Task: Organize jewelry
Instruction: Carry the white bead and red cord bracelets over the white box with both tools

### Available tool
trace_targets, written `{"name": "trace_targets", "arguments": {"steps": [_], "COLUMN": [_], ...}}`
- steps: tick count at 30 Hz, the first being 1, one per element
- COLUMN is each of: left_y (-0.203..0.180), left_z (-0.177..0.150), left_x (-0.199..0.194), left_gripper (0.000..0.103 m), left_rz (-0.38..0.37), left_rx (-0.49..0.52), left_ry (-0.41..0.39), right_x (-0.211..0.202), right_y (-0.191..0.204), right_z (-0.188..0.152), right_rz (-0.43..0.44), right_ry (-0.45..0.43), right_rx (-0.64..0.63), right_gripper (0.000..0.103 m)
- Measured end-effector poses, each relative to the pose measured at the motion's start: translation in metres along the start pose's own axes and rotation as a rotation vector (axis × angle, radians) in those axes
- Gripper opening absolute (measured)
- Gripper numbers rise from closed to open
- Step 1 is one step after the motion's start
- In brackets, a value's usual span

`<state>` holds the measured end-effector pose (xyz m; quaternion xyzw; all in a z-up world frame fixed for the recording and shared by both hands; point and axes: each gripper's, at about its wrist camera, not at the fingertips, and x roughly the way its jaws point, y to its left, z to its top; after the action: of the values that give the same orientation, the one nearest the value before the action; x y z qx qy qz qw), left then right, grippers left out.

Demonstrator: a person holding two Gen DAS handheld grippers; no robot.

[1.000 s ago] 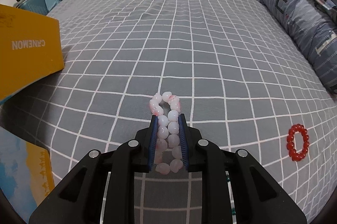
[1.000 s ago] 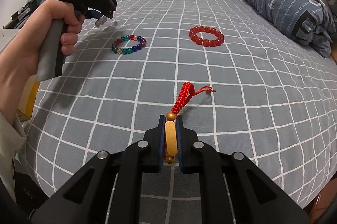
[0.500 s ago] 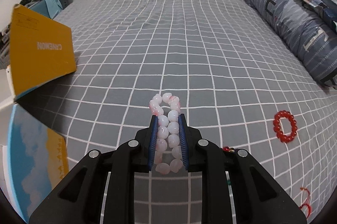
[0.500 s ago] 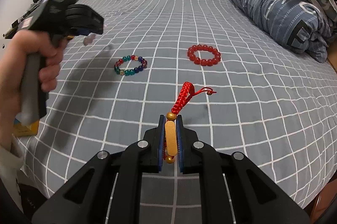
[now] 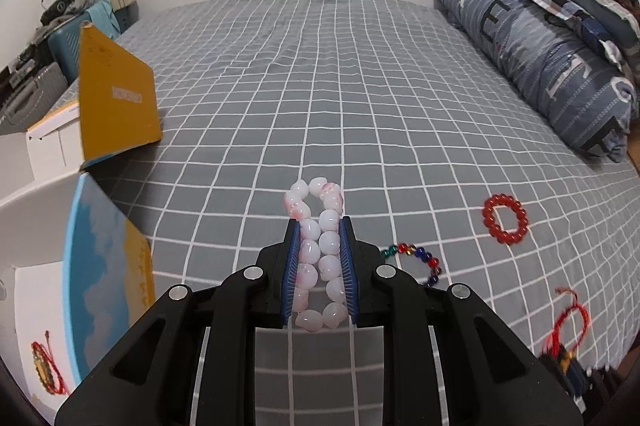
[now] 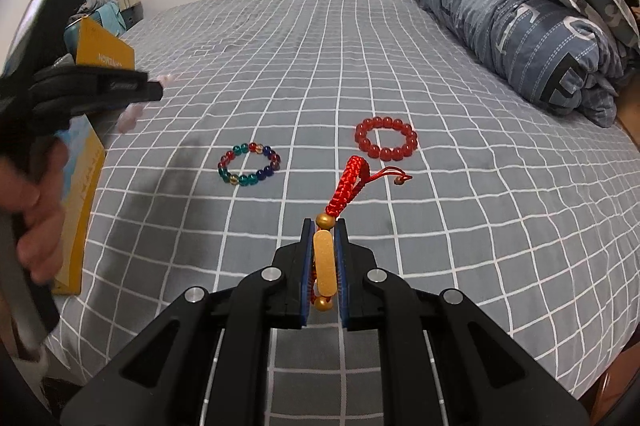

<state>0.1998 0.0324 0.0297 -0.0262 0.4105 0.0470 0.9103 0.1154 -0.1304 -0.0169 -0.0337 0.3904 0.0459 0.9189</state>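
My left gripper is shut on a pale pink bead bracelet, held above the checked bed. It also shows blurred at the left of the right wrist view, in a hand. My right gripper is shut on a red cord bracelet with a gold bar; its braided cord sticks out ahead. On the bed lie a multicoloured bead bracelet and a red bead bracelet. An open white box at the left holds another red cord bracelet.
The box's yellow lid flap stands upright at the bed's left edge. A rolled blue quilt and pillows line the right side. A blue case and clutter sit beyond the box. The grey checked bedspread stretches to the far wall.
My left gripper has risen and drawn back to the left with the pink bracelet, bringing the open box into view. My right gripper has lifted slightly with the cord bracelet.
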Motion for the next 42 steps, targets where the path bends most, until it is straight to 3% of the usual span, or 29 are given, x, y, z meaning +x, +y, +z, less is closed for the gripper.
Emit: {"name": "trace_targets", "arguments": {"steps": [19, 32, 42], "left_y": [0.022, 0.074, 0.129], "left_z": [-0.033, -0.050, -0.061], "left_x": [-0.077, -0.123, -0.136], "left_gripper": [0.019, 0.019, 0.019], "left_rz": [-0.012, 0.050, 0.113], "left_rx": [0.015, -0.025, -0.086], "left_ry": [-0.062, -0.106, -0.109], "right_x": [-0.013, -0.029, -0.033], "right_y": [0.020, 0.077, 0.133], "right_z": [0.033, 0.055, 0.056], "right_rz": [-0.004, 0.049, 0.100], "right_ry": [-0.020, -0.050, -0.064], "right_rx": [0.014, -0.032, -0.086], "right_gripper": [0.009, 0.009, 0.009]}}
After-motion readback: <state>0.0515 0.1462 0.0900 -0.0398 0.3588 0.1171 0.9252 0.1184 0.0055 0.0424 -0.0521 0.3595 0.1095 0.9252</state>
